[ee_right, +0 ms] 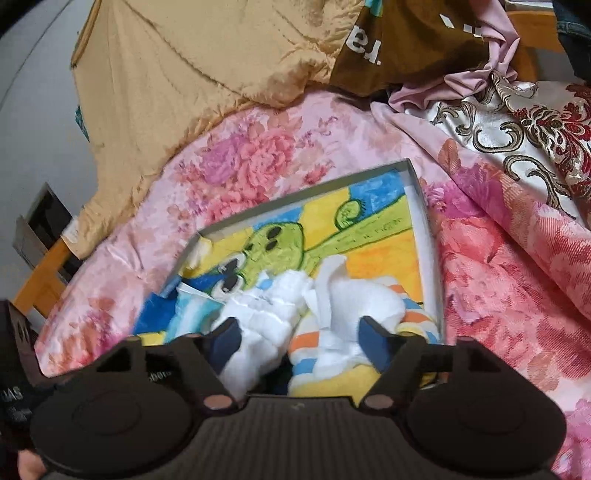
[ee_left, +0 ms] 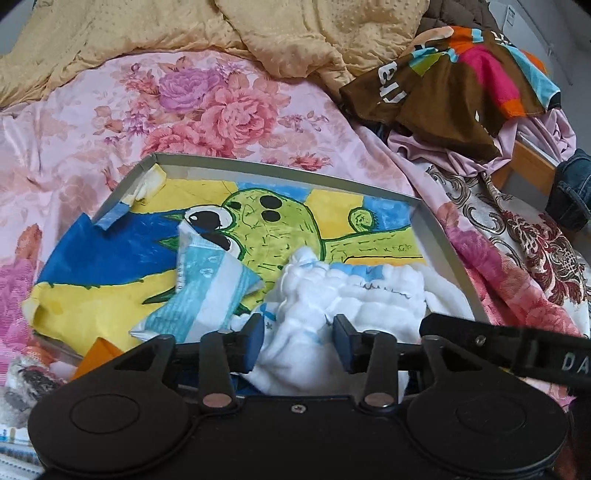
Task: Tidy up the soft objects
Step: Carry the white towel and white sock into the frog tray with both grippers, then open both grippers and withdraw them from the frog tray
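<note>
A shallow grey box lined with a bright green-cartoon drawing lies on the floral bed; it also shows in the right wrist view. White cloths sit in its near right part, beside a blue-and-white tissue pack. My left gripper is open, with white cloth lying between its blue pads. In the right wrist view my right gripper is open above a rolled white cloth, a crumpled white cloth and a striped cloth.
A tan quilt is heaped at the back. A brown multicoloured garment and lilac fabric lie back right over a wooden bed frame. A patterned red-gold cover lies right. Denim sits at the far right.
</note>
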Demonstrator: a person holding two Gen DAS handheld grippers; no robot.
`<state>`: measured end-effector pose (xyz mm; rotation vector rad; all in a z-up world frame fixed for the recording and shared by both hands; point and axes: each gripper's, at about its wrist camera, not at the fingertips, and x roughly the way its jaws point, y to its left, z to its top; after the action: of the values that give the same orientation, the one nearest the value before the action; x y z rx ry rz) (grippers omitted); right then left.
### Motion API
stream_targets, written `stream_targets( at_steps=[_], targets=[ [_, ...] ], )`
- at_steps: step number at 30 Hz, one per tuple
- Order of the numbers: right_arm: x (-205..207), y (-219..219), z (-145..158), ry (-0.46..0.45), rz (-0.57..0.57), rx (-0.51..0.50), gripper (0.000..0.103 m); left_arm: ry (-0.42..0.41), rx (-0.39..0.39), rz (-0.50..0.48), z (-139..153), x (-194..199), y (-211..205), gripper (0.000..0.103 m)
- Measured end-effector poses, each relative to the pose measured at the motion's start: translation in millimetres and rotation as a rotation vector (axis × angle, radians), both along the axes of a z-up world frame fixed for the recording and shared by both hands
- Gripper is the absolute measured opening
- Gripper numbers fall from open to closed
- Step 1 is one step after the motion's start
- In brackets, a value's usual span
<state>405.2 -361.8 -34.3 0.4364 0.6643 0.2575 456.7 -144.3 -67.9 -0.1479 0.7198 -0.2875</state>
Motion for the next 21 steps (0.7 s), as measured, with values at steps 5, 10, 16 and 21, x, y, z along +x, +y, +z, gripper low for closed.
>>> stream_targets(
  at_steps=[5,10,16,21],
  targets=[
    [-12,7,22,-0.051,0.004,-0.013,0.093,-0.029,-0.017,0.003,12,-10,7,0.067],
    [-32,-1,47,-0.108,-0.007,0.049,0.101,-0.054,-0.04,0.021,28,-22,18,0.084],
    [-53,-8,66,-0.108,-0.015,0.066,0.103,-0.095,-0.038,0.046,51,-44,28,0.094],
    [-80,-3,86,-0.13,-0.021,0.018,0.103,-0.151,-0.039,0.045,75,-71,37,0.1]
  ],
)
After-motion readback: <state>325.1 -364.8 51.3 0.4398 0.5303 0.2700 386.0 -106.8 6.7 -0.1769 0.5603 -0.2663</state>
